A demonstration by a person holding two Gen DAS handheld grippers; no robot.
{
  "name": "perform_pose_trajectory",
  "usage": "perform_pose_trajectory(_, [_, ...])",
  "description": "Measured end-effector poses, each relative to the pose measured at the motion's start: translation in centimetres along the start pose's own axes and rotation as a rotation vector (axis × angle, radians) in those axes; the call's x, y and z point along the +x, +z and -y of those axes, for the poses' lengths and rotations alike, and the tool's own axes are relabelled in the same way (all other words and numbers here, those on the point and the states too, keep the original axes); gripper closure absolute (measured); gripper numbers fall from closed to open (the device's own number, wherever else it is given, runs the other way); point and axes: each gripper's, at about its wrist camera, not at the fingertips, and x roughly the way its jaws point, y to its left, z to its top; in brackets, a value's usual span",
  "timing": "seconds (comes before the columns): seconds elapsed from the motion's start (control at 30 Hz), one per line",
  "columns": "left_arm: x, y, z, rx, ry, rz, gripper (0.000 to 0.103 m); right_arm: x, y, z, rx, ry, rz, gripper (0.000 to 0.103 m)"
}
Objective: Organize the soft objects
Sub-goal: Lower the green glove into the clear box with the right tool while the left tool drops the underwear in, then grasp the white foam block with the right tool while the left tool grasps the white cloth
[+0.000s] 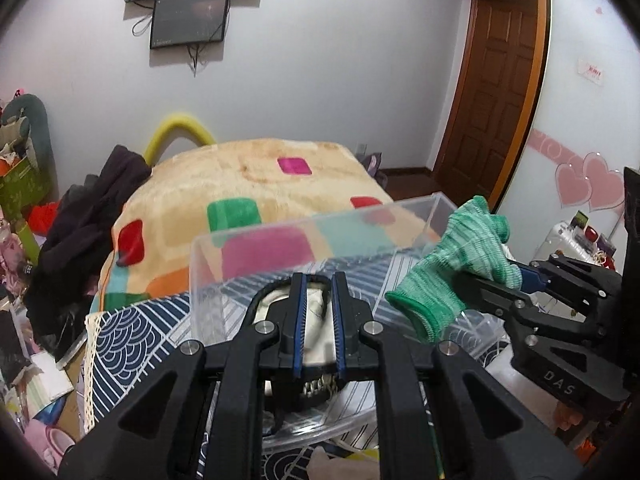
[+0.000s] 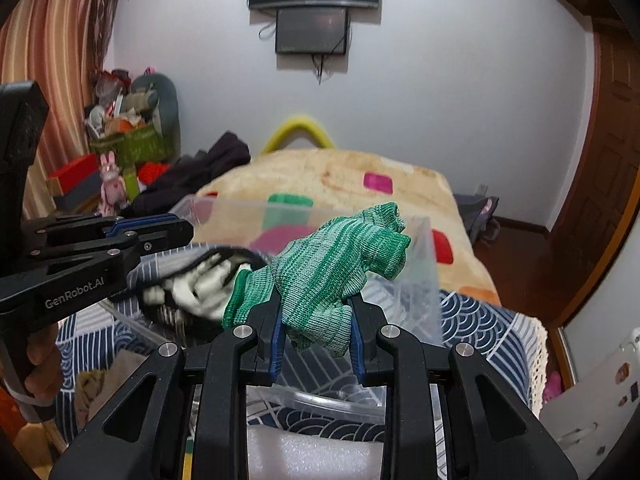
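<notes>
We hold the green knitted glove (image 2: 332, 276) pinched between the pads of the right gripper (image 2: 318, 334), its cuff drooping to the left and its fingers bunched up above the jaws, so the grasp sits near the middle of the fabric. The glove hangs in the air just above the clear plastic box (image 1: 280, 236), which stands on the blue patterned cloth (image 1: 132, 332) with the blanket-covered bed (image 1: 248, 168) behind it. The left gripper (image 1: 320, 320) points down into the box over a black-and-white soft item (image 2: 192, 288) already lying inside; its jaws stand narrowly apart and, as far as we can tell, grip nothing. To do this step well, we judge that we should carry the glove clear over the near wall before lowering, since the dangling cuff could catch on the rim and drag the light box across the cloth. We would lower it beside the item inside, not on top of the left gripper, and let go only once the fabric rests on the bottom. Drawing the left gripper aside first would give us room.
</notes>
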Motion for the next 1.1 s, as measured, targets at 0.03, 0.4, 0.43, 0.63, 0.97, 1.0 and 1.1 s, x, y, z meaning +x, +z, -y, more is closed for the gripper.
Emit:
perform_pose_trajectory(0.03, [0.1, -0.1, 0.0, -0.002, -0.002, -0.009, 0.092, 0.2, -0.1, 0.0, -0.005, 0.004, -0.018, 0.079])
perform_pose_trajectory(0.4, [-1.6, -0.7, -0.6, -0.045, -0.029, -0.039, 0.076, 0.3, 0.2, 0.7, -0.002, 0.027, -0.103, 0.051])
perform_pose_trajectory(0.43, [-1.8, -0.7, -0.5, -0.042, -0.025, -0.033, 0.071, 0.0, 0.3, 0.8, -0.003, 0.021, -0.091, 0.050])
perform_pose_trajectory(0.63, [-4.7, -0.6, -0.3, -0.037, 0.008, 0.025, 0.043, -2.2, 1.2, 0.6, -0.010, -0.002, -0.013, 0.036])
perform_pose_trajectory(0.97, [-8.9, -2.8, -0.2, -0.019, 0.075, 0.069, 0.011, -6.8, 0.5, 0.0, 0.002, -0.034, 0.126, 0.013])
perform_pose_trajectory(1.0, [-9.0, -3.2, -0.1, -0.015, 0.074, 0.065, 0.010, -7.0, 0.1, 0.2, 0.013, -0.033, 0.130, 0.012])
perform_pose_trajectory(1.1, [-9.2, -4.5, 0.3, -0.007, 0.058, 0.044, 0.006, -7.4, -0.9, 0.3, 0.033, -0.039, 0.128, 0.009])
